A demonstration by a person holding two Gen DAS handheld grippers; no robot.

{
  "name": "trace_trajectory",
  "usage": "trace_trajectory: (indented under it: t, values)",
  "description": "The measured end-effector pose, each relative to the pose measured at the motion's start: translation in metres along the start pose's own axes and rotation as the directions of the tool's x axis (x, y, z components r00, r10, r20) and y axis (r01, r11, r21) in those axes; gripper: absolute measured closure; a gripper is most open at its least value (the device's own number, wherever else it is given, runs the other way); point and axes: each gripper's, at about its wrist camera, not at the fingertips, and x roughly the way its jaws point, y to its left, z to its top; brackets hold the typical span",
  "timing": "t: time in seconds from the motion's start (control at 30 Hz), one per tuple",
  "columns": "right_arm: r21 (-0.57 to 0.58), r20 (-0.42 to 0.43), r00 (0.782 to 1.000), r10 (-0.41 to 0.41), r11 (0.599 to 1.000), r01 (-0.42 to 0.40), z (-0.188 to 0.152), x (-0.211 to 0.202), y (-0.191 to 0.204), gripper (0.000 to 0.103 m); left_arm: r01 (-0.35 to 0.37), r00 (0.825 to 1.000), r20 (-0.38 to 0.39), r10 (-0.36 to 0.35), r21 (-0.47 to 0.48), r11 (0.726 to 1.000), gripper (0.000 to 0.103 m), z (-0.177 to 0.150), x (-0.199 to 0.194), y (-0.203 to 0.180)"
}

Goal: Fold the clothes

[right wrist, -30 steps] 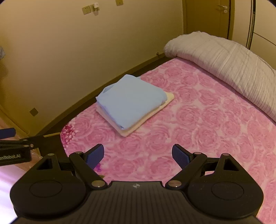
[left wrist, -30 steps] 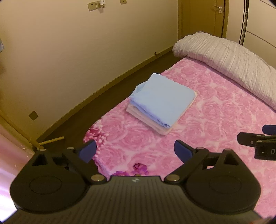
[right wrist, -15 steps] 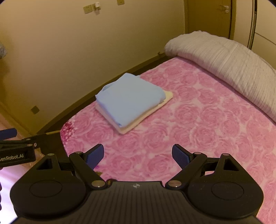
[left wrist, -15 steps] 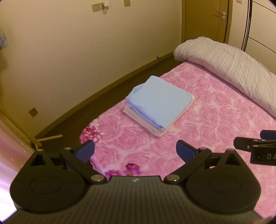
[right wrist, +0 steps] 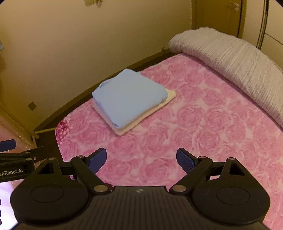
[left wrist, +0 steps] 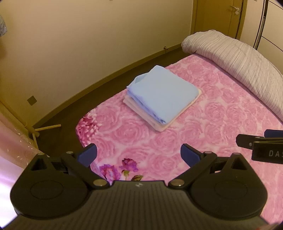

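**Both grippers held empty above the bed, folded stack lying ahead**

The left gripper (left wrist: 138,154) is being held with its blue-padded fingers (left wrist: 87,154) spread wide apart, and nothing is being gripped between them. The right gripper (right wrist: 141,159) is being carried the same way, jaws parted and empty, just beside the left one, each showing at the edge of the other's view. Both are being kept above the near part of the pink rose-patterned blanket (left wrist: 221,109), well apart from the clothes, which is judged to suit a stack that needs no further handling.

The folded light-blue garment (left wrist: 162,90) is lying squarely on top of a folded cream garment (left wrist: 160,126), whose edge is showing beneath it on the near and right sides. The stack is sitting near the left edge of the bed, probably so that the middle of the blanket is being left free as a working surface. No unfolded garment is being shown in either view.

A rolled grey-white quilt (right wrist: 230,58) is lying along the far side of the bed, out of the way. Beyond it, a door (left wrist: 219,16) is standing closed.
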Motion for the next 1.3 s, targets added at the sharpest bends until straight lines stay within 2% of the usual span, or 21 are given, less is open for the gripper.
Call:
trace_trajectory:
  t: [0.4, 1.3]
  values:
    - [0.0, -0.086, 0.996, 0.008, 1.0, -0.008, 0.019, 0.045, -0.014, 0.014, -0.017, 0.998, -0.066, 0.016, -0.014, 1.0, 0.003, 0.011, 0.039, -0.008]
    - [0.035, -0.163, 0.987, -0.004, 0.999, 0.01, 0.051, 0.096, -0.041, 0.014, 0.019, 0.99, -0.137, -0.021, -0.013, 1.0, 0.003, 0.047, 0.101, -0.023]
